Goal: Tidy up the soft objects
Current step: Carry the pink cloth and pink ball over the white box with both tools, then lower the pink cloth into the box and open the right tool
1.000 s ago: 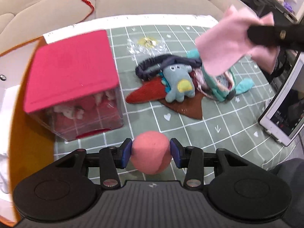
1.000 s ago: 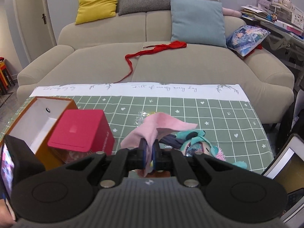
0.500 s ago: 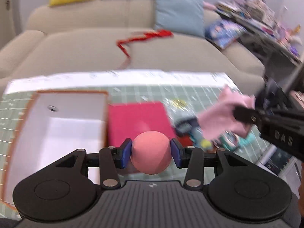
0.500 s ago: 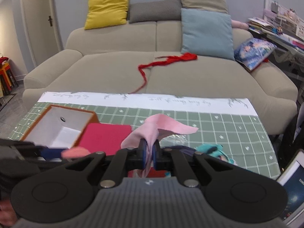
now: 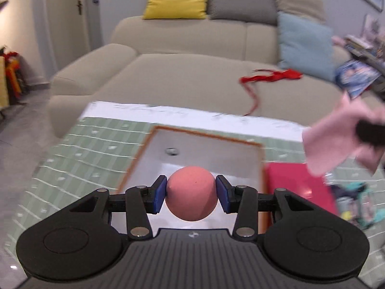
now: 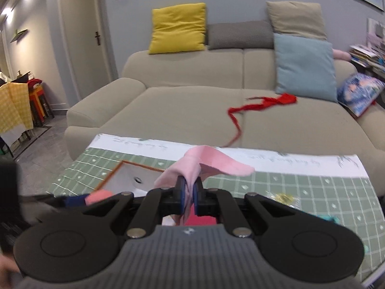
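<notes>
My left gripper [image 5: 191, 193] is shut on a pink foam ball [image 5: 191, 192], held over the near part of an open orange-rimmed box [image 5: 207, 155] with a white inside. My right gripper [image 6: 189, 193] is shut on a pale pink cloth [image 6: 209, 165] that droops forward past the jaws. In the left wrist view the pink cloth [image 5: 336, 139] and the right gripper's dark finger show at the right edge. From the right wrist view the orange-rimmed box [image 6: 125, 175] lies ahead to the left, with the ball [image 6: 98, 196] and the left gripper low at the left.
A red-lidded box [image 5: 296, 187] stands right of the open box on the green checked tablecloth [image 5: 91, 151]. A pile of soft toys [image 5: 353, 200] lies further right. Behind the table stands a beige sofa [image 6: 192, 110] with a red ribbon [image 6: 262, 104] on its seat.
Both grippers rose and swung left, toward the open box. The ball went from over the cloth in front of the red-lidded box to over the open box. The pink cloth travelled along.
</notes>
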`<state>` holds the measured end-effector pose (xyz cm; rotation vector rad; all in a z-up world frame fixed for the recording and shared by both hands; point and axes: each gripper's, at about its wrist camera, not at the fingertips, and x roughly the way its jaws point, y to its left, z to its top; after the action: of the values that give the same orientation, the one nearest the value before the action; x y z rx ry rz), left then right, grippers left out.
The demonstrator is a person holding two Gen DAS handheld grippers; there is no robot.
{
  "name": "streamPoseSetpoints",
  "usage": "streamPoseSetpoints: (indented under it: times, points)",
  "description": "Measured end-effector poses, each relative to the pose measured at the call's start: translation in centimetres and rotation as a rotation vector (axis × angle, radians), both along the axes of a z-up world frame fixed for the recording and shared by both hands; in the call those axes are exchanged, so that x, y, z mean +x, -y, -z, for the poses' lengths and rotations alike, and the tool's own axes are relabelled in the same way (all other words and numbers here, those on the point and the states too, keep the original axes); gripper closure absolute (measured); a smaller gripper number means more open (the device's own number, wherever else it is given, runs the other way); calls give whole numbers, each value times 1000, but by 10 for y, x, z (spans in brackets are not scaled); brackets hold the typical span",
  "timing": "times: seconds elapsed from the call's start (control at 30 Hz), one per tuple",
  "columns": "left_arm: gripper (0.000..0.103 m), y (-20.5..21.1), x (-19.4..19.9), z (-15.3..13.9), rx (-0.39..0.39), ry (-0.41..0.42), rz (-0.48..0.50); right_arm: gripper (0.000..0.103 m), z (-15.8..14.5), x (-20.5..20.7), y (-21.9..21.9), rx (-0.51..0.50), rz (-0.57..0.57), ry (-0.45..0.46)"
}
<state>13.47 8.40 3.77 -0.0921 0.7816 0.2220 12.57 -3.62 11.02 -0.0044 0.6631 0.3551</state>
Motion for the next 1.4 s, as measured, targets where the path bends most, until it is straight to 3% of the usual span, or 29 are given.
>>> streamPoseSetpoints:
  times: [0.23,0.3,0.37,0.5,0.63,0.77,0.9,1.0,1.1,1.2,1.4]
  points:
    - [53,-40,2,9,-70,-25,-76,99,2,13,-68,11,-77,-5]
    - [53,-50,0,14,-75,-42,-100,99,14,27,-81,36,-121,-65]
    - [53,-57,0,18,-65,-47,-119,99,35,49,-91,78,-144,-182]
    - [53,-71,1,30,-88,-83,-147,98,77,77,-110,47,-164,-288]
    - [53,-79,-3,33,-116,-85,-149,98,118,92,-122,-112,-125,-335]
    - [53,-78,-1,37,-116,-101,-138,98,143,96,-129,-207,-99,-383]
    - [52,-76,0,36,-113,-101,-137,98,148,76,-141,-314,-187,-371]
    - [52,-78,-2,31,-85,-84,-166,98,139,50,-134,-285,-251,-381]
    - [52,-80,-3,29,-57,-83,-194,98,140,26,-123,-227,-310,-476]
    - [52,-82,-2,31,-79,-98,-189,99,146,-1,-120,-280,-381,-512]
    - [52,-82,-3,31,-90,-93,-172,96,150,-9,-121,-336,-471,-550]
